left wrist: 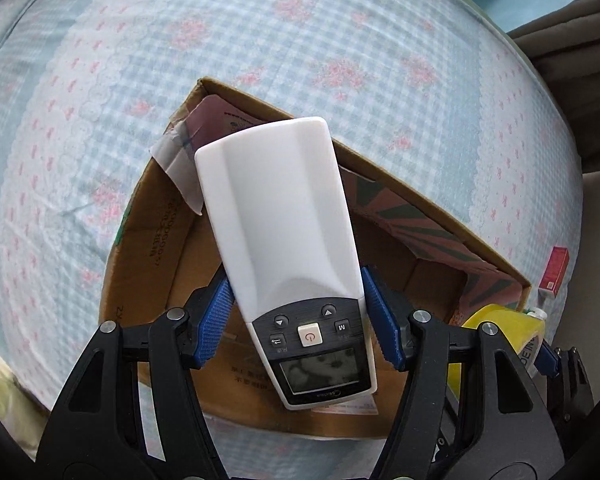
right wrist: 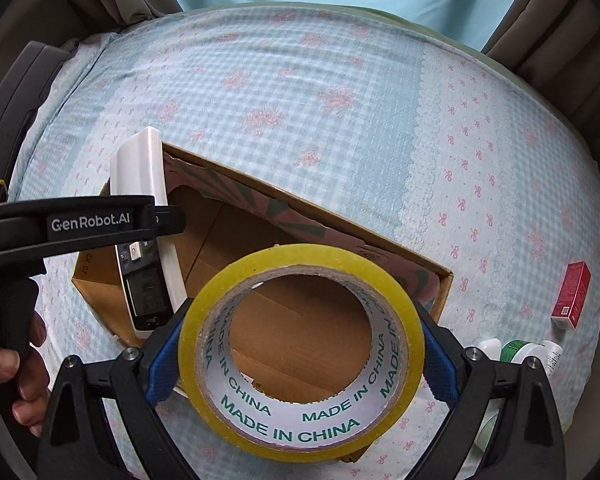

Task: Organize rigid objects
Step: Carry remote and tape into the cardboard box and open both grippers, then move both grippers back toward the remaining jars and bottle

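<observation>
Remote (left wrist: 284,240) clamped in left jaws, tape roll (right wrist: 300,354) (yellow) clamped in right, above box (right wrist: 440,276).

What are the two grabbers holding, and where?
Left gripper pinches the white remote by its sides near the buttons. Right gripper clamps the yellow tape roll across its outer rim.

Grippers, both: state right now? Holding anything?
Left gripper: closed on the white remote control, above the cardboard box.
Right gripper: closed on the yellow tape roll, over the same box.
</observation>
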`<state>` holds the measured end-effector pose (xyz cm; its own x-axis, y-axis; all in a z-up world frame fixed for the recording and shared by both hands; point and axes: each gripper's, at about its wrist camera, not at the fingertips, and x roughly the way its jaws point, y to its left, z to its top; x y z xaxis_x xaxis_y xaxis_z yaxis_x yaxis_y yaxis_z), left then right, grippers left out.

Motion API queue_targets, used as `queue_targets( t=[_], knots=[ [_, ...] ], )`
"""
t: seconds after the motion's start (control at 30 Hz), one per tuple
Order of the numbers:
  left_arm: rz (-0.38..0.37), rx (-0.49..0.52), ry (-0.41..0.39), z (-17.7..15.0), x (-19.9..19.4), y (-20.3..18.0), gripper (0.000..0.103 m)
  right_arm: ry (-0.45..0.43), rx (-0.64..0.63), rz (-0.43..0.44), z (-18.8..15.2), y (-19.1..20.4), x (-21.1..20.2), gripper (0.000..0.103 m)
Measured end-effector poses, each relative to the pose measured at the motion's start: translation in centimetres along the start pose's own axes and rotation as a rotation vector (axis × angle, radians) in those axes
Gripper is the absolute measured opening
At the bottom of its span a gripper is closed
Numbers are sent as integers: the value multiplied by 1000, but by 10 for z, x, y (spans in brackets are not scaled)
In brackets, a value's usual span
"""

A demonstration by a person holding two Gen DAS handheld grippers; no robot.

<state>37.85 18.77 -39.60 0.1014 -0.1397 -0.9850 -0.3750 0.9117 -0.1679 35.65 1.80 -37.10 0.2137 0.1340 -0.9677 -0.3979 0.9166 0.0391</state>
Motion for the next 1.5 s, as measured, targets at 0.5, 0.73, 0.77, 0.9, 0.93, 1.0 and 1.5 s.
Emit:
queue_targets(
  t=[0.5,0.73,0.77,0.9,0.93,1.0,1.5],
  knots=[
    [17,113,56,5,35,-1,73,30,-53,18,-7,9,47,97],
    [45,232,-46,3,2,-15,103,-51,-143,51,-16,3,28,103],
    [45,241,-49,4,2,-17,103,-58,-151,48,-17,1,25,103],
    [33,237,-54,4,-5,-13,103,-51,-142,50,-17,-4,19,103],
    [29,233,-53,3,-7,-11,103,-57,-144,45,-18,-4,16,103],
    [24,229,-61,0,-12,-9,103,-60,-148,42,-21,-4,12,103],
    [59,296,-158,-32,-70,-21,103,-106,-106,-20,-43,-5,-30,103]
  ],
)
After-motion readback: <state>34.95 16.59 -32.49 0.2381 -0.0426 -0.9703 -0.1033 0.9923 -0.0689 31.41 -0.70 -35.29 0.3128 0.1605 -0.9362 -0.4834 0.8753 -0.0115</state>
